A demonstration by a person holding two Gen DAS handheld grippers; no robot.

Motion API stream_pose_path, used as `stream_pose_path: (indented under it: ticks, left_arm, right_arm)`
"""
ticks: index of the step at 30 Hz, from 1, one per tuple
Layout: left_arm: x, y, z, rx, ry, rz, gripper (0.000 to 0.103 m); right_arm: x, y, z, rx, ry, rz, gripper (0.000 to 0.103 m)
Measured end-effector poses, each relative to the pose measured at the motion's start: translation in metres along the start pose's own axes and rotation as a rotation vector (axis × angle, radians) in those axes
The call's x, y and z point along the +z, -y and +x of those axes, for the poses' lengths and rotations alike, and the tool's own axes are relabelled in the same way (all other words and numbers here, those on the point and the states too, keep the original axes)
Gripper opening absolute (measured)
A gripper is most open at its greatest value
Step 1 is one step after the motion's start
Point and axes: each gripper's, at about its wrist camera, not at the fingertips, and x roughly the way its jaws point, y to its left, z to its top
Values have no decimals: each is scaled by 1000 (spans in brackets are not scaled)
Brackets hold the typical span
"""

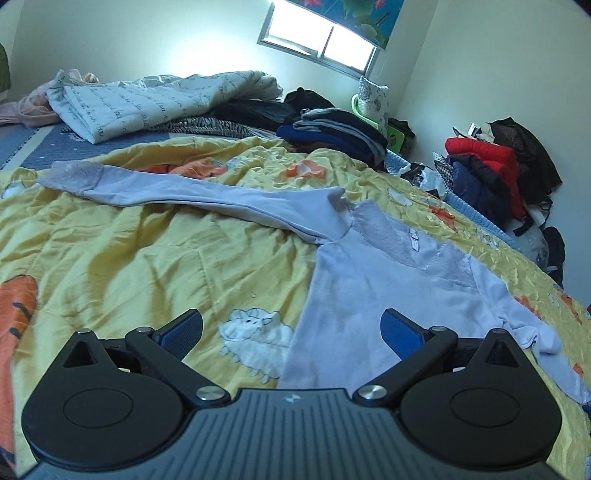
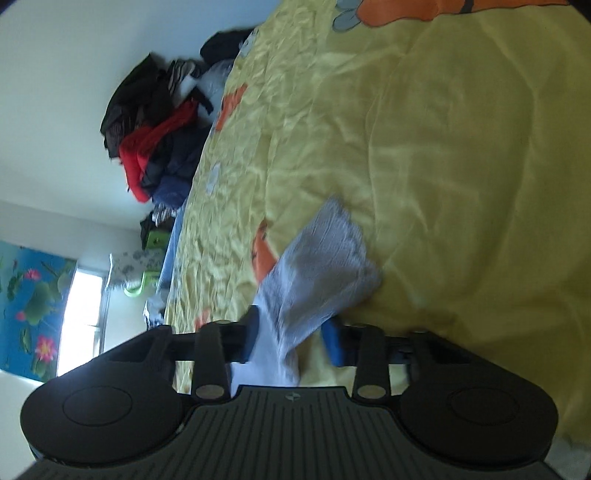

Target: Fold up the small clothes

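Between the right gripper [image 2: 291,338] fingers a pale lilac ribbed cotton cuff [image 2: 325,266] is seen, contact unclear; the left gripper [image 1: 291,332] is held agape

a cluttered bedroom around a bed with a yellow cartoon quilt

the yellow quilt [image 1: 155,251] is creased and printed with orange and white animals. at the far side lies a rumpled white quilted blanket [image 1: 147,103], with a stack of dark folded clothes [image 1: 332,133] beside it. a window [image 1: 321,40] glows bright under a blue flower-print blind [image 1: 354,14]. against the wall sits a heap of coats [image 1: 495,162], one red, with what may be a green plastic stool [image 1: 395,136] near it.
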Motion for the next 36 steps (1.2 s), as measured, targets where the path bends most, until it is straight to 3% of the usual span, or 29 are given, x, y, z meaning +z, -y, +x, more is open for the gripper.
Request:
stream_pose_path:
  ticks: [3, 7, 9, 11, 13, 15, 17, 19, 22, 24, 27, 30, 34, 36]
  left_arm:
    - [2, 5, 8, -22, -19, 3, 103]
    - [9, 2, 11, -105, -20, -39, 103]
    - [15, -3, 7, -208, -20, -85, 103]
    - [21, -11, 5, -361, -39, -166, 103]
    - [25, -17, 10, -508, -86, -248, 103]
    - [26, -21, 20, -622, -162, -330, 103]
    - [22, -20, 31, -723, -240, -394, 103]
    - [13, -22, 40, -784, -299, -437, 103]
    - [-1, -29, 49, -733, -332, -462, 103]
    - [-8, -36, 55, -703, -360, -480, 103]
    - [-11, -45, 60, -670, -379, -488, 103]
    - [-9, -49, 64, -670, -385, -498, 103]
    - [-13, -49, 70, -671, -424, -520, 103]
    - [-17, -47, 70, -631, -451, -497, 103]
  right_arm:
    - [5, 4, 5, 1, 16, 8, 20]
    - [6, -6, 5, 11, 55, -52, 10]
    - [0, -26, -4, 69, 71, -96, 9]
    - [-23, -64, -6, 170, 43, -210, 9]
    - [-67, -112, -4, 308, -55, -372, 9]
    - [-131, -155, -4, 449, -224, -566, 9]
    - [-203, -178, -5, 562, -422, -713, 9]
    - [-268, -179, -6, 617, -606, -840, 7]
    - [-333, -154, -1, 571, -697, -1046, 10]
    - [-352, -136, 10, 485, -763, -1081, 17]
    - [-368, -116, 1, 409, -831, -1078, 40]
    - [-363, -116, -13, 460, -852, -1018, 48]
    - [-345, -95, -8, 427, -918, -758, 48]
    - [-336, -88, -2, 412, -921, -649, 48]
